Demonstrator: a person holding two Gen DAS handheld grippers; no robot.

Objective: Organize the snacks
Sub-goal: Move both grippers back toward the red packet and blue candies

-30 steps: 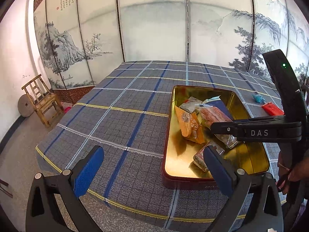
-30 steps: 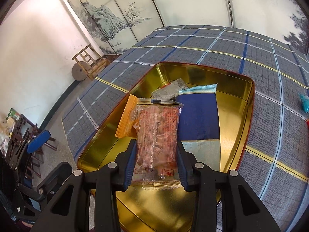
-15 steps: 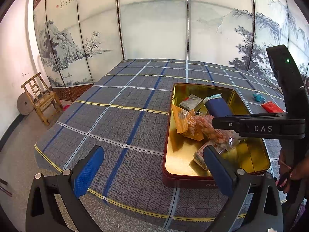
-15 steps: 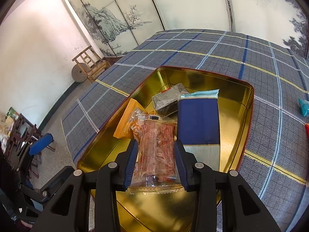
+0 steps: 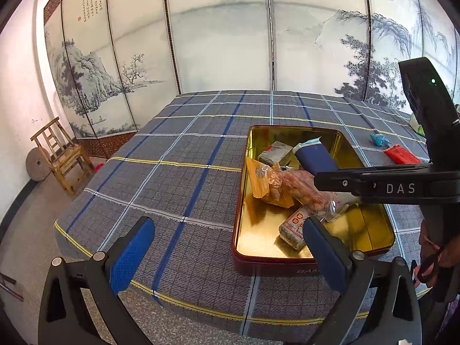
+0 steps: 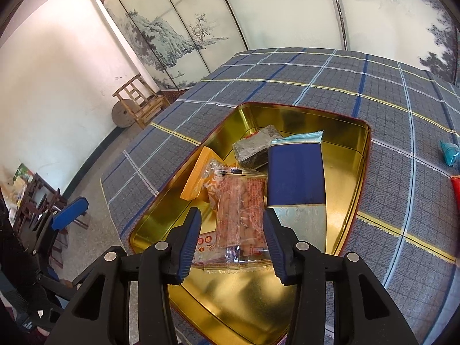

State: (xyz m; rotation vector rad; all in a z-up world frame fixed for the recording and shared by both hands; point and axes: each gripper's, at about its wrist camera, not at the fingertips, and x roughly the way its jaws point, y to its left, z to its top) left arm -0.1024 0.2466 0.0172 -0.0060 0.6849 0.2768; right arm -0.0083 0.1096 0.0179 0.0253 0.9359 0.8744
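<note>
A gold tin (image 5: 371, 230) (image 6: 339, 155) with a red rim sits on the plaid tablecloth. In it lie an orange packet (image 6: 198, 179) (image 5: 268, 184), a dark wrapped block (image 6: 253, 146) (image 5: 273, 152), a blue packet (image 6: 296, 178) (image 5: 314, 159) and a clear packet of reddish snacks (image 6: 243, 215) (image 5: 304, 191). My right gripper (image 6: 231, 243) is over the tin, its pads spread a little wider than the clear packet, which rests on the other packets. My left gripper (image 5: 227, 254) is wide open and empty at the table's near edge, left of the tin.
A teal wrapped snack (image 5: 379, 139) (image 6: 450, 152) and a red packet (image 5: 402, 155) lie on the cloth right of the tin. A wooden chair (image 5: 59, 155) and a round stone (image 5: 36, 164) stand on the floor at left. Painted screens stand behind the table.
My right gripper has lowered the clear packet onto the snacks in the tin and its jaws have opened off it. The left gripper has stayed open.
</note>
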